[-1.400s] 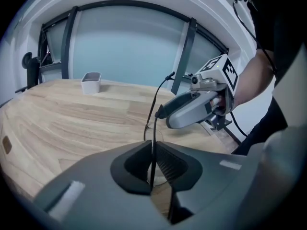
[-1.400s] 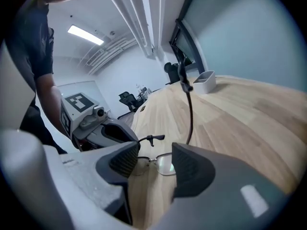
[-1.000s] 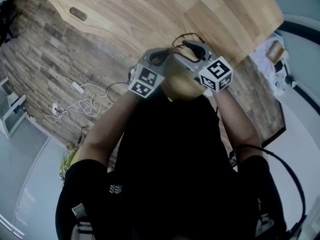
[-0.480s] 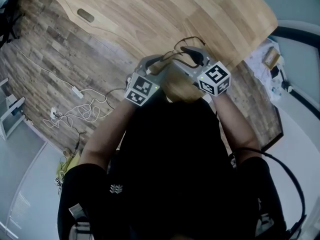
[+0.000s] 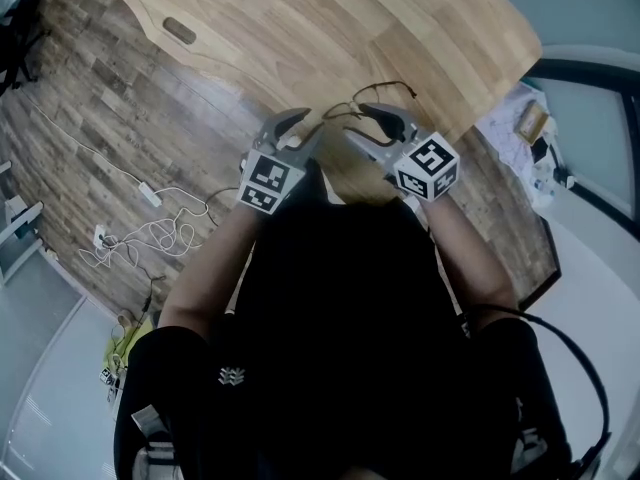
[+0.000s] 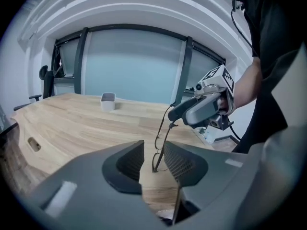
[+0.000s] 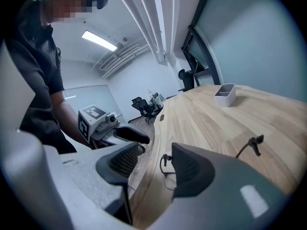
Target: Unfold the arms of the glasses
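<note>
since its arms seem swung out, the glasses (image 6: 162,150) look set down on the table (image 5: 300,28), one arm tip sticking up; contact with the wood is not certain.
left gripper (image 5: 298,128): just left of the glasses, jaws apart, pinching nothing; the frame shows through the gap, beyond the pads.
right gripper (image 5: 380,120): just right of the glasses, jaws parted too, nothing gripped.
judgement: hands-off on both sides leaves the frame free; task looks near done.
tray (image 6: 108,101) far beyond the glasses. floor cables (image 5: 150,218) well left of them. nothing in the way.
</note>
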Tool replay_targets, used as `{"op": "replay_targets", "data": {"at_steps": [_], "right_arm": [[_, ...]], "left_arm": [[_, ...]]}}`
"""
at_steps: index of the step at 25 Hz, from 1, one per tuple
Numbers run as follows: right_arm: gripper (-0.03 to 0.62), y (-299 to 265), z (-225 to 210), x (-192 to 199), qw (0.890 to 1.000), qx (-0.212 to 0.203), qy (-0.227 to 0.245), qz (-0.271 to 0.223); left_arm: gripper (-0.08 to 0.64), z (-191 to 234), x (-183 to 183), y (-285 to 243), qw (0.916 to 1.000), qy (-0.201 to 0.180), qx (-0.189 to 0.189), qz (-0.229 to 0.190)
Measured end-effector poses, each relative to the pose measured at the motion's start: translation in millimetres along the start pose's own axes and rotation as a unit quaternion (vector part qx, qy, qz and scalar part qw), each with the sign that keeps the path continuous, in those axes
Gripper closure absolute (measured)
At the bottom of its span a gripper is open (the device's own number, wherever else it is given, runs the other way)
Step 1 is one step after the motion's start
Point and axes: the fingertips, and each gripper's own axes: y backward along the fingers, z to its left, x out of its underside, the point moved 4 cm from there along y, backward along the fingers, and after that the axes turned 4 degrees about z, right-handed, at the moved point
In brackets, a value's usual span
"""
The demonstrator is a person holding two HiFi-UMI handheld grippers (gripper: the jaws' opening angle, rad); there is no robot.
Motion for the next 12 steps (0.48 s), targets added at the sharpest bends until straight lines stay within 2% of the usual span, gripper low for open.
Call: {"op": "replay_targets", "data": {"at_steps": [12], "right_arm": [[0.382,-21,55,-22,0.999,-0.036,0.033,-0.003]], "left_arm": [[0.422,11,17,38,0.9997,0.013,-0.017,-0.015]]}}
